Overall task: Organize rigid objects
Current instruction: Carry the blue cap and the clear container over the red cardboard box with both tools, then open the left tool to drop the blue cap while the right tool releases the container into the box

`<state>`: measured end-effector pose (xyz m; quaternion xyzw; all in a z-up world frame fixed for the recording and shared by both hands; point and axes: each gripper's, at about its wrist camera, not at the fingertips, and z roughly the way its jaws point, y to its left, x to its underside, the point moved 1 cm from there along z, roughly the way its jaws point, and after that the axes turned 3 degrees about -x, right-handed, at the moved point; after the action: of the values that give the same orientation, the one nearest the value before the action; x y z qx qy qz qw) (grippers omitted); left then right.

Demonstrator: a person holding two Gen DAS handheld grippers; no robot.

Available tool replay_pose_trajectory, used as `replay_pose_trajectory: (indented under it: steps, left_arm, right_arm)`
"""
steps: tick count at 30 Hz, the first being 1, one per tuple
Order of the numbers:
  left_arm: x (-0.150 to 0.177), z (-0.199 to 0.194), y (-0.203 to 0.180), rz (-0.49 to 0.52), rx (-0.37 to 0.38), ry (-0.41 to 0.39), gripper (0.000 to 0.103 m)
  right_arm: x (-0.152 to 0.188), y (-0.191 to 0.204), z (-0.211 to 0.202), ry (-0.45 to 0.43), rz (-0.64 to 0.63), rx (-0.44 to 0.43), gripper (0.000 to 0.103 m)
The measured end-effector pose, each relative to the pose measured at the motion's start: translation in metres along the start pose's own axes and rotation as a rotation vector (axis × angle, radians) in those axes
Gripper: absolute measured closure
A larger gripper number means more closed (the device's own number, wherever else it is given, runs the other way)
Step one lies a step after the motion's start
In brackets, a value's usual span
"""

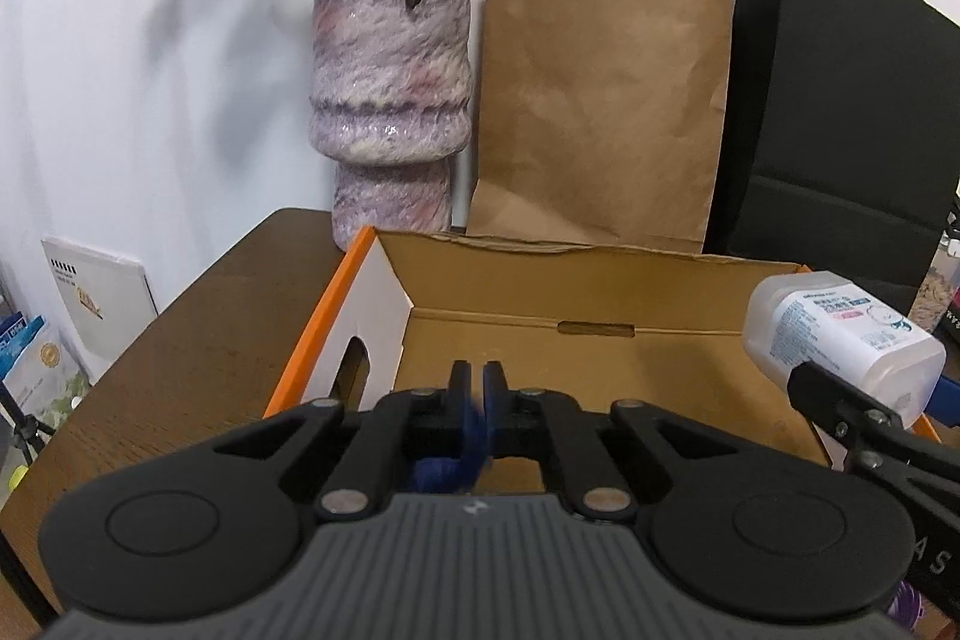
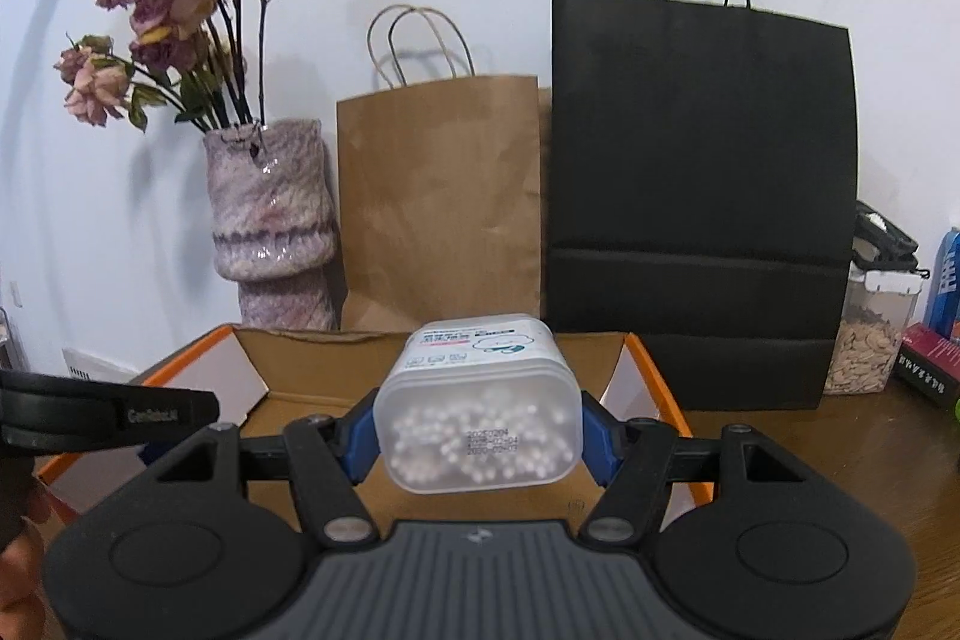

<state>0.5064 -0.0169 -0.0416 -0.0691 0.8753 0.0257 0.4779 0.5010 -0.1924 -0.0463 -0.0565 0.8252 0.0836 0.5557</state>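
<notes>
In the left wrist view, the left gripper (image 1: 478,376) is being held at lower centre with its fingers together on nothing, over the open cardboard box (image 1: 600,340) on the counter (image 1: 198,340). At the right edge, a translucent tub (image 1: 840,340) with a blue-printed label, too small to read, is being gripped.

In the right wrist view, the tub (image 2: 480,412) is being clamped at centre by the right gripper (image 2: 480,436), above the box (image 2: 300,388). Printed dates are showing on its base, blurred. "GenRobot.AI" is partly legible on the black gripper arm (image 2: 120,415) at lower left.
</notes>
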Motion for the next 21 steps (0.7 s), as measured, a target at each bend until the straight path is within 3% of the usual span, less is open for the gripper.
replay_pose_trajectory:
  steps: [5,7,8,9,10,13,14,21]
  left_arm:
    - [0.0,-0.001,-0.003,0.02,0.005,-0.003,0.096]
    - [0.001,-0.001,-0.004,0.026,-0.007,0.002,0.081]
    - [0.001,-0.001,-0.003,0.027,-0.016,0.001,0.057]
    - [0.001,-0.002,-0.003,0.026,-0.032,-0.006,0.032]
    - [0.0,-0.004,-0.003,0.027,-0.058,-0.022,0.024]
    - [-0.002,-0.008,-0.001,0.026,-0.069,-0.046,0.013]
    - [-0.003,-0.008,-0.001,0.019,-0.069,-0.049,0.003]
    - [-0.003,-0.013,-0.002,0.027,-0.085,-0.069,0.0]
  right_arm:
    - [0.003,0.002,0.004,0.032,-0.016,-0.002,0.039]
    - [0.003,0.002,0.006,0.061,-0.017,-0.008,0.035]
    - [0.004,0.002,0.007,0.067,-0.018,-0.002,0.027]
    - [0.004,0.002,0.007,0.069,-0.021,0.012,0.006]
    - [0.005,0.002,0.006,0.061,-0.024,0.022,0.0]
    - [0.003,0.0,0.004,0.056,-0.012,0.02,0.0]
    - [0.003,0.0,0.004,0.054,-0.008,0.021,0.0]
    - [0.002,-0.004,0.003,0.053,0.016,0.029,0.0]
